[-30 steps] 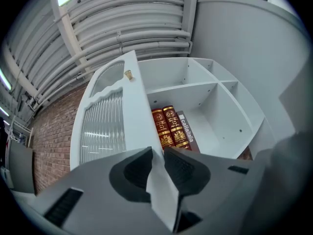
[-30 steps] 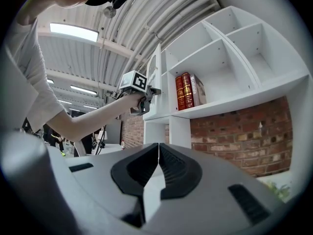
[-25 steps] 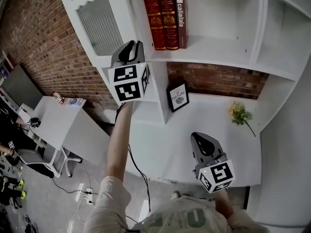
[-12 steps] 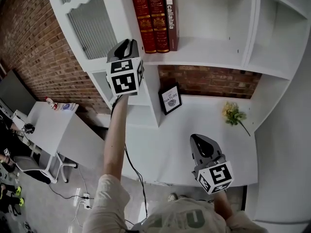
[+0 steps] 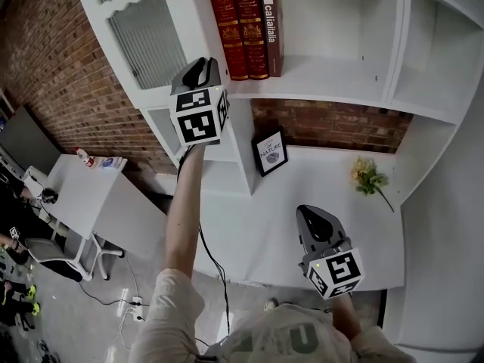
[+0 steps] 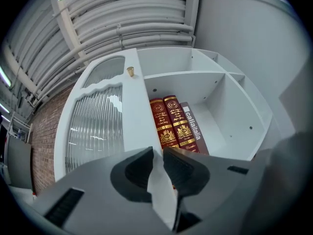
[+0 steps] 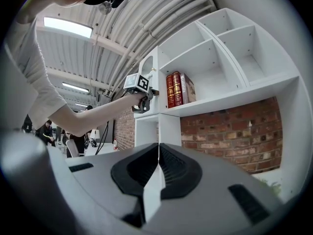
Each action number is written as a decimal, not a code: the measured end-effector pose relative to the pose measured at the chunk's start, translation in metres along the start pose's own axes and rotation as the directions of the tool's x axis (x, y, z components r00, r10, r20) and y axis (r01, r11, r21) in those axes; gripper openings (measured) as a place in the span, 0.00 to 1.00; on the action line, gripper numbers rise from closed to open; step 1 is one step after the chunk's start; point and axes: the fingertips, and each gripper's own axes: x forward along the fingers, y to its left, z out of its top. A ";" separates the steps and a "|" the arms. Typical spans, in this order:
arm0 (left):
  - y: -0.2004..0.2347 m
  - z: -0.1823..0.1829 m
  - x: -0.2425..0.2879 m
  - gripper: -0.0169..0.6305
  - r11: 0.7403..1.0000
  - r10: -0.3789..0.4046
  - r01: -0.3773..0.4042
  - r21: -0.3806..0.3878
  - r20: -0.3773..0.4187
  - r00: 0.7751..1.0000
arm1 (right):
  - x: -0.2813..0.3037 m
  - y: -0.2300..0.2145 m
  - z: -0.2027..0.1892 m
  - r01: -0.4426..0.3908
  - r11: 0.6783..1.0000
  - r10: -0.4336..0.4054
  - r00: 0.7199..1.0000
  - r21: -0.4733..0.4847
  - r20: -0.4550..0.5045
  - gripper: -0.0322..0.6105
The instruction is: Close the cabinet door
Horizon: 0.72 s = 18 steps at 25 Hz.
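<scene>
Jaws narrowly apart, left gripper [image 6: 157,153] has just been closing, cabinet door [image 6: 98,126] edge seemingly between them. Right gripper [image 7: 158,148] sits pressed together, empty. Shallow bite could slip off mid-swing.

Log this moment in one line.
left gripper: by lower corner of cabinet door, jaws slightly apart, just been closing, nothing between them | right gripper: shut, empty, held low

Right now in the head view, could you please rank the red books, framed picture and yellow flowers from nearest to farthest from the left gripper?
From the left gripper, tongs just closed further, nothing between them:
1. Red books, just right, on the shelf.
2. Framed picture, lower right, on the desk.
3. Yellow flowers, far right.
</scene>
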 end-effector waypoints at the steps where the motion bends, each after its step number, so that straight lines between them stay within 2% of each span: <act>1: 0.000 0.000 0.000 0.14 1.000 0.004 -0.004 -0.006 0.002 1.000 | 0.001 0.003 0.002 -0.006 1.000 0.006 1.000 -0.003 0.006 0.08; 6: 0.002 0.001 -0.002 0.14 1.000 0.018 -0.018 -0.019 0.007 1.000 | 0.000 0.013 0.011 -0.023 1.000 0.023 0.999 -0.017 0.032 0.08; 10: 0.000 0.017 -0.027 0.15 0.997 0.013 -0.007 -0.073 0.081 0.997 | -0.001 0.016 0.017 -0.025 0.999 0.026 0.999 -0.027 0.042 0.08; 13: -0.014 0.024 -0.075 0.15 0.990 -0.031 0.051 -0.130 0.154 0.988 | 0.003 0.020 0.022 -0.026 0.999 0.028 0.998 -0.039 0.057 0.08; 15: -0.026 0.016 -0.116 0.14 0.983 -0.048 0.080 -0.168 0.190 0.981 | 0.007 0.024 0.026 -0.032 0.998 0.036 0.997 -0.056 0.067 0.08; 18: -0.043 -0.014 -0.172 0.08 0.975 -0.041 0.080 -0.208 0.182 0.982 | 0.013 0.031 0.034 -0.035 0.995 0.043 0.995 -0.092 0.087 0.08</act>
